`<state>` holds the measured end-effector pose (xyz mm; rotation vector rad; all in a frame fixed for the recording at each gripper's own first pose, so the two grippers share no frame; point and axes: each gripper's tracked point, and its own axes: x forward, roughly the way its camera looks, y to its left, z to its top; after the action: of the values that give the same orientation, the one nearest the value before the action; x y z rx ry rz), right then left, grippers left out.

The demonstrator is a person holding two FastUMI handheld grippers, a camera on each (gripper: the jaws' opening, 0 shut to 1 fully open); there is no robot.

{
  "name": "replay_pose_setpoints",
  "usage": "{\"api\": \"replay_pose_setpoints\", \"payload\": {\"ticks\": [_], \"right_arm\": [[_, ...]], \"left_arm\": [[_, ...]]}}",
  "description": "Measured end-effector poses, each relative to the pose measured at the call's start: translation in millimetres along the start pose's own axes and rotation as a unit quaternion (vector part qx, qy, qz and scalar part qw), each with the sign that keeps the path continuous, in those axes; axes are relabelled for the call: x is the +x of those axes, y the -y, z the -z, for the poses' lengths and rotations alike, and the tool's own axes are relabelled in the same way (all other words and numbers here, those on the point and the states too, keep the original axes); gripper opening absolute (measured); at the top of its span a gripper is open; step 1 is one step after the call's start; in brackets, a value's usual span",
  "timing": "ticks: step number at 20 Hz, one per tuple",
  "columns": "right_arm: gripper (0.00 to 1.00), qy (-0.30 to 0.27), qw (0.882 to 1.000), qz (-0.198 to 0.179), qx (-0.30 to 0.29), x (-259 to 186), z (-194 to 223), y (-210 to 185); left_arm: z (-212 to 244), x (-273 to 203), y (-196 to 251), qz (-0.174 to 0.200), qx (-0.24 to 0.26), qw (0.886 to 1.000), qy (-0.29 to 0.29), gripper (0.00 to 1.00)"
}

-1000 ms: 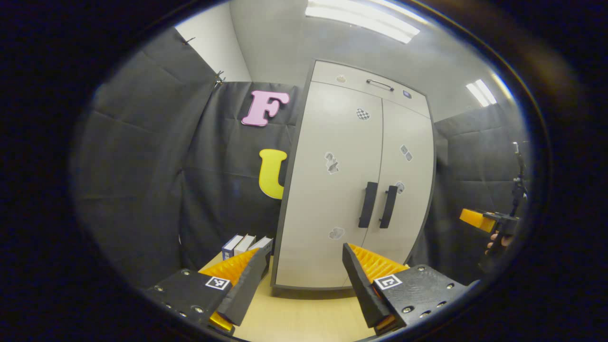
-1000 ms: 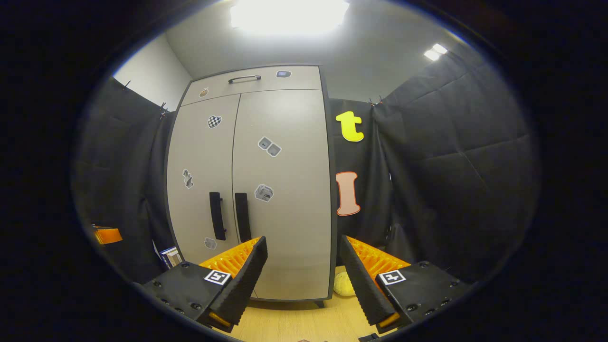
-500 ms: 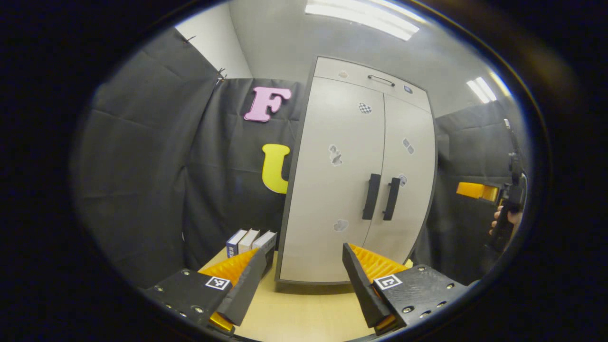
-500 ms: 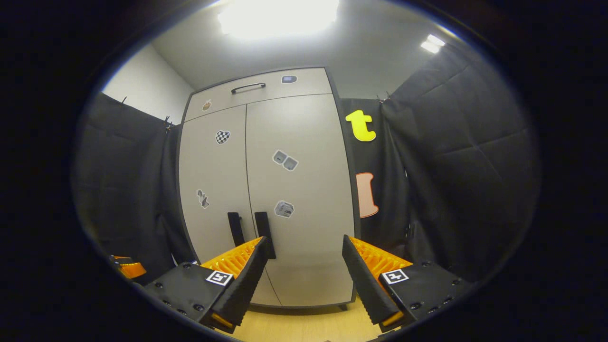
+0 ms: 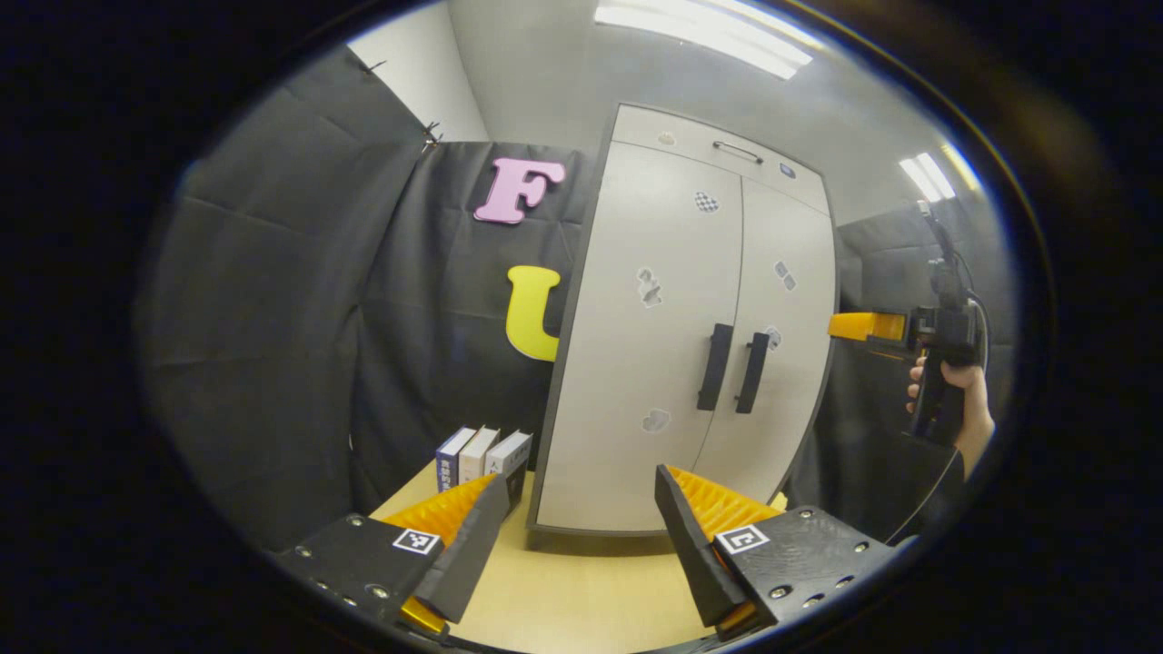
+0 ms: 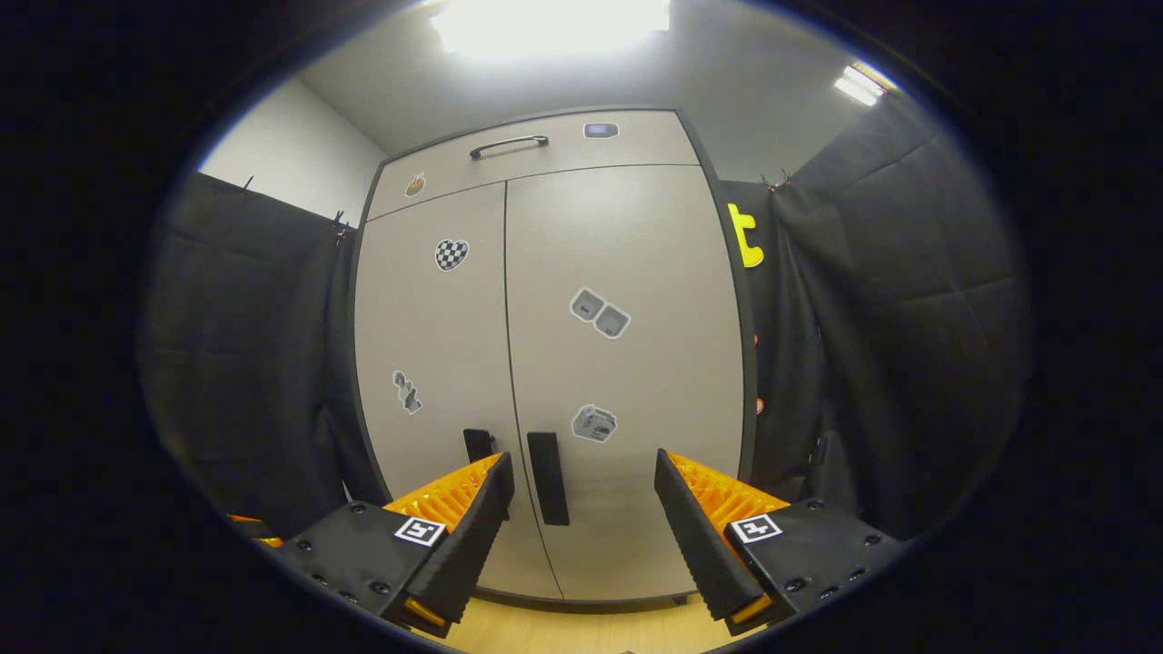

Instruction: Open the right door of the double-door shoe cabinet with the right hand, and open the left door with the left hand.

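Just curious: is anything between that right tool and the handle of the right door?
Nothing visible: the right tool is open, and the right door's handle shows in the gap between its fingers, unobstructed.

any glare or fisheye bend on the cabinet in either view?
Right gripper view: ceiling light blown out white, cabinet edges bow outward. Left gripper view: light strips bright but not blown out, cabinet leans and curves; both sharp.

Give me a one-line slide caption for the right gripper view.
Open right gripper lines up with the right door handle of the closed shoe cabinet, not touching it.
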<state>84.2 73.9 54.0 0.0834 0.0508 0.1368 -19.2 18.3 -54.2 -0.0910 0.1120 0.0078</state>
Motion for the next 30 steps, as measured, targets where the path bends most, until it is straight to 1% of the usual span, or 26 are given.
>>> {"api": "replay_pose_setpoints", "payload": {"ticks": [4, 5, 8, 9, 10, 11, 12, 13, 15, 16, 21, 22, 23, 24, 25, 26, 27, 28, 29, 30], "right_arm": [[0.98, -0.012, 1.0, -0.009, -0.004, 27.3, 3.9, -16.3], [0.98, -0.014, 1.0, -0.01, -0.008, 34.6, 6.1, -19.9], [0.98, -0.018, 0.999, -0.002, -0.034, 55.3, 16.8, -25.9], [0.98, -0.023, 0.999, -0.001, -0.037, 61.7, 22.9, -29.0], [0.98, -0.03, 0.999, -0.002, -0.035, 67.6, 28.9, -31.3], [0.98, -0.035, 0.999, -0.001, -0.032, 73.5, 34.1, -32.4], [0.93, -0.041, 0.999, 0.005, -0.034, 80.0, 39.4, -30.9], [0.98, -0.047, 0.998, 0.012, -0.039, 85.9, 44.7, -29.5], [0.98, -0.06, 0.997, 0.017, -0.047, 97.6, 55.4, -29.3], [0.98, -0.067, 0.997, 0.018, -0.046, 102.8, 60.5, -29.4], [0.98, -0.095, 0.994, 0.027, -0.036, 121.3, 78.5, -28.2], [0.93, -0.1, 0.994, 0.028, -0.035, 124.0, 81.1, -28.3], [0.96, -0.105, 0.994, 0.028, -0.034, 126.4, 83.3, -29.0], [0.93, -0.109, 0.993, 0.027, -0.033, 128.3, 86.4, -29.6], [0.93, -0.113, 0.993, 0.027, -0.033, 131.9, 89.0, -30.4], [0.87, -0.116, 0.992, 0.032, -0.033, 132.4, 89.9, -28.5], [0.79, -0.116, 0.992, 0.034, -0.033, 134.3, 90.9, -28.1], [0.73, -0.117, 0.992, 0.036, -0.033, 136.4, 92.0, -27.9], [0.73, -0.121, 0.992, 0.035, -0.03, 136.5, 93.2, -28.3], [0.66, -0.125, 0.991, 0.036, -0.027, 139.9, 95.4, -28.0]], "left_arm": [[6.6, -2.3, -13.3, -0.016, -0.017, 1.0, -0.007, 0.94], [9.4, -2.3, -17.4, -0.024, -0.02, 0.999, -0.01, 0.96], [16.0, -7.1, -34.6, -0.046, -0.028, 0.998, -0.018, 0.92], [18.1, -8.9, -37.9, -0.052, -0.028, 0.998, -0.02, 0.94], [19.2, -10.5, -42.1, -0.058, -0.027, 0.998, -0.022, 0.92], [21.1, -12.8, -46.0, -0.064, -0.025, 0.997, -0.023, 0.92], [22.5, -15.5, -49.5, -0.069, -0.022, 0.997, -0.024, 0.94], [22.7, -17.0, -52.6, -0.074, -0.019, 0.997, -0.025, 0.94], [25.4, -21.0, -58.0, -0.083, -0.017, 0.996, -0.027, 0.94], [27.5, -22.7, -59.9, -0.087, -0.018, 0.996, -0.029, 0.92], [33.1, -28.5, -69.1, -0.1, -0.019, 0.994, -0.035, 0.92], [33.2, -28.2, -70.5, -0.101, -0.019, 0.994, -0.037, 0.92], [35.1, -28.7, -72.4, -0.103, -0.019, 0.994, -0.039, 0.92], [35.5, -28.9, -72.5, -0.104, -0.02, 0.994, -0.04, 0.92], [36.5, -29.0, -72.6, -0.104, -0.021, 0.994, -0.041, 0.92], [36.0, -29.3, -72.6, -0.104, -0.021, 0.993, -0.042, 0.92], [37.2, -29.9, -73.4, -0.104, -0.02, 0.994, -0.042, 0.94], [38.3, -29.8, -73.7, -0.104, -0.018, 0.993, -0.043, 0.92], [38.4, -29.7, -73.9, -0.104, -0.016, 0.993, -0.044, 0.92], [39.6, -30.2, -74.4, -0.104, -0.014, 0.993, -0.046, 0.94]]}}
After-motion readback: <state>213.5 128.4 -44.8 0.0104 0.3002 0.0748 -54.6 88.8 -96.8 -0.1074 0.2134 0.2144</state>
